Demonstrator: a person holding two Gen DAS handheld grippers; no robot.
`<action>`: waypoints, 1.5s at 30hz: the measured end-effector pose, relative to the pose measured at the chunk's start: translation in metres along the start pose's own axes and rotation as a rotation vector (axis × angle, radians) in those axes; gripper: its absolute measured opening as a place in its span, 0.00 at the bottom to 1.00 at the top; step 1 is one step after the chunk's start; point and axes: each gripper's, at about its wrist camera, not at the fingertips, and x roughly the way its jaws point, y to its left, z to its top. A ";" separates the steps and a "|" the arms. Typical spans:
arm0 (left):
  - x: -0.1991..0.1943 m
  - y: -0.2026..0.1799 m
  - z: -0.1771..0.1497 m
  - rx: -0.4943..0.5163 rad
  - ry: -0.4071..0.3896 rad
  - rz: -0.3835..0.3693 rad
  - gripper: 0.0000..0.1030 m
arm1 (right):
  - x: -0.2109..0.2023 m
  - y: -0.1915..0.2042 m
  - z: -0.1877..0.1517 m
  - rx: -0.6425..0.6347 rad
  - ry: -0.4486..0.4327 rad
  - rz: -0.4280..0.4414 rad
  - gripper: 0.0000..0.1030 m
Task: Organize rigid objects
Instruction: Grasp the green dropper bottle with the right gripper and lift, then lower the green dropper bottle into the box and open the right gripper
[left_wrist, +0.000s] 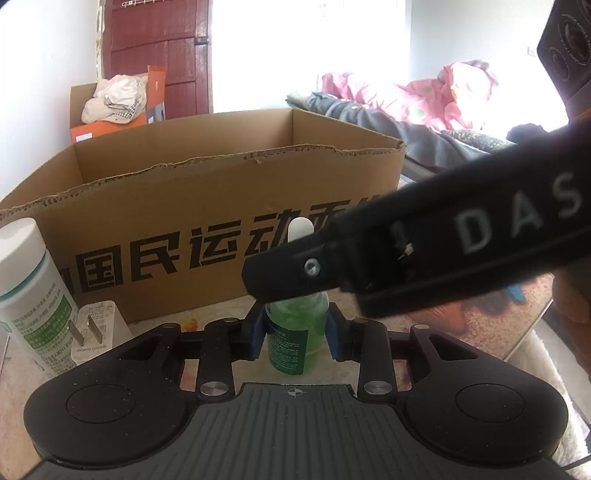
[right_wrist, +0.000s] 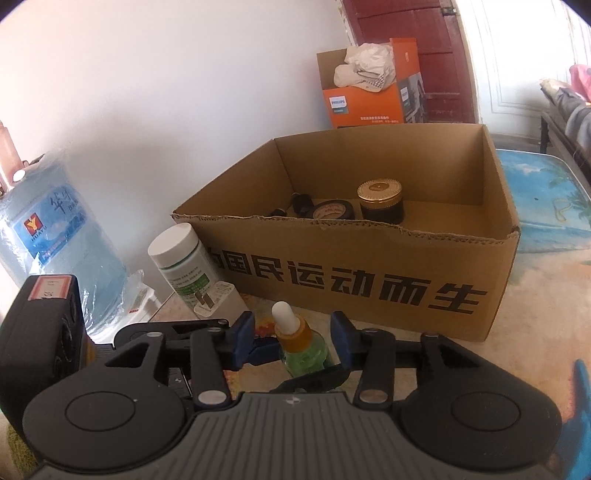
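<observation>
You are holding both grippers around one green dropper bottle (left_wrist: 295, 334), which is standing upright on the table (right_wrist: 517, 354) just in front of the cardboard box (right_wrist: 369, 291).

Left gripper (left_wrist: 295, 332): its blue pads (left_wrist: 255, 339) are flanking the bottle's lower body, partly open. A thin gap is showing on each side, so the pads are not pressing on the glass.

Right gripper (right_wrist: 293, 339): its jaws are standing wider, with one blue pad on each side of the bottle's neck and clear space between pad and bottle on both sides. From the left wrist view, this gripper's black finger (left_wrist: 295, 273) is crossing in front of the bottle's collar.

The bottle is showing green liquid, a green label, an amber collar and a white rubber bulb.

A white-capped jar (right_wrist: 181, 258) and a white plug adapter (right_wrist: 218, 299) are standing beside the box's near left corner. Inside the box, a gold-lidded dark jar (right_wrist: 380, 201) is sitting next to a round flat tin (right_wrist: 332, 212).
</observation>
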 end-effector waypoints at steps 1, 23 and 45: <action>0.001 -0.001 0.000 0.004 0.000 0.001 0.31 | 0.001 -0.001 -0.001 0.004 -0.003 -0.002 0.47; -0.055 -0.011 0.058 0.050 -0.109 0.026 0.30 | -0.061 0.011 0.052 -0.090 -0.165 0.127 0.24; 0.082 0.079 0.128 -0.252 0.253 -0.039 0.30 | 0.097 -0.073 0.161 0.052 0.150 0.173 0.23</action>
